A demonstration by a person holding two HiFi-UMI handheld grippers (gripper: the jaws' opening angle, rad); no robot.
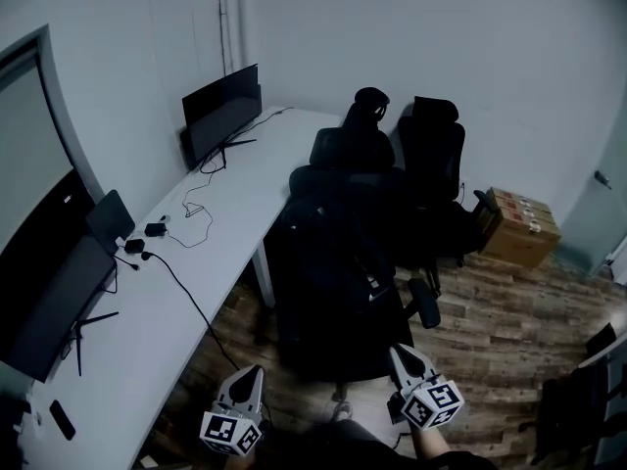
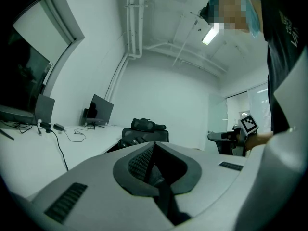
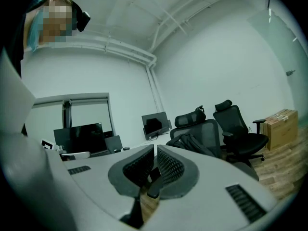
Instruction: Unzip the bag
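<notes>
We judge the task not yet begun: nothing is gripped and the bag lies out of reach of both claws.

The left claw (image 1: 253,375), grey with ribbed black pads and a marker cube at its rear, is clenched on nothing; in its own view the pads meet and only air and the room show past them. To the left of this claw runs the long white desk (image 1: 225,213), carrying a black flat monitor (image 1: 221,116) and loose black cables.

Ahead of both claws, and between their two lines of aim, sits the black fabric backpack (image 1: 338,272), slumped on the seat of the nearest black mesh office chair (image 3: 208,134). It is near the claws but apart from them; neither tip touches it. In the right gripper view it lies ahead and a little to the right of the pads, leaning against the chair back. We cannot make out its zipper, the pull tab, or whether any of the track is open, because the bag is dark against a dark chair.

The right claw (image 1: 402,355), of the same build, is likewise clenched and empty, its pads closed with no fabric or tab between them. Far ahead and to its right a brown cardboard box (image 1: 519,228) stands on the wooden plank floor (image 1: 500,311), which plays no part here.

What is left, then, is all of it: reach the bag, steady it with one claw, find the pull with the other, and draw it along the track.
</notes>
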